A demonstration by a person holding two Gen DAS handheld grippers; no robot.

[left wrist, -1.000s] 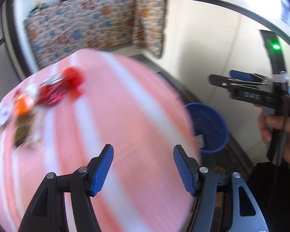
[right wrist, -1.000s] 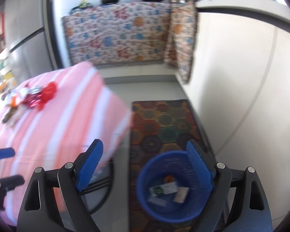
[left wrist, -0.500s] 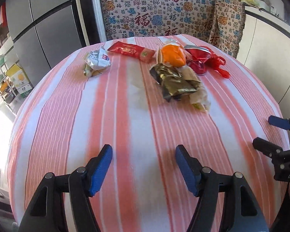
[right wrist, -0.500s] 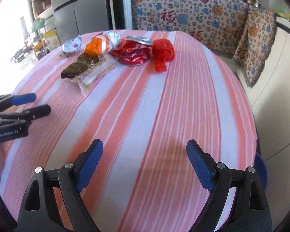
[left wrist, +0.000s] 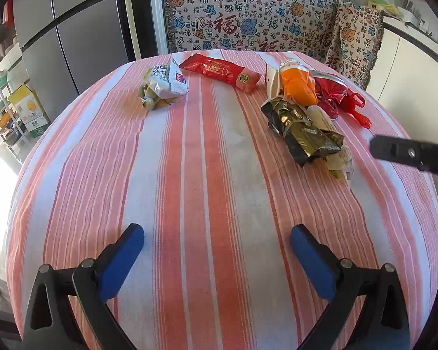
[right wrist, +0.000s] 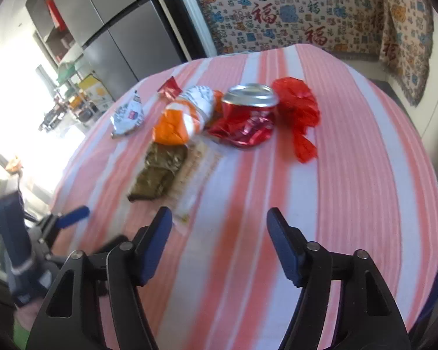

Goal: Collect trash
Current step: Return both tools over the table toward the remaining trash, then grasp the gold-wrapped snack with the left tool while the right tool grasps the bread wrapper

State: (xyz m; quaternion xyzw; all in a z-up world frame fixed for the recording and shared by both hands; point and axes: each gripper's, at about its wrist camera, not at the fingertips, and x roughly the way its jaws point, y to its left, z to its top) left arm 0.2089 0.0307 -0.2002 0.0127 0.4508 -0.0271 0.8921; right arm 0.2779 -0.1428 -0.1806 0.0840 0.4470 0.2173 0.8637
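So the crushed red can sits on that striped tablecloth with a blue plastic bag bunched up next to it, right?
Almost. The bag beside the crushed red can is red, not blue, as the right wrist view shows. The can does sit on the striped tablecloth.

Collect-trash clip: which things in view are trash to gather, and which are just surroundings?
Trash:
- white wrapper
- red packet
- orange wrapper
- gold wrapper
- crushed can
- red bag

Surroundings:
- striped tablecloth
- patterned cloth
- fridge
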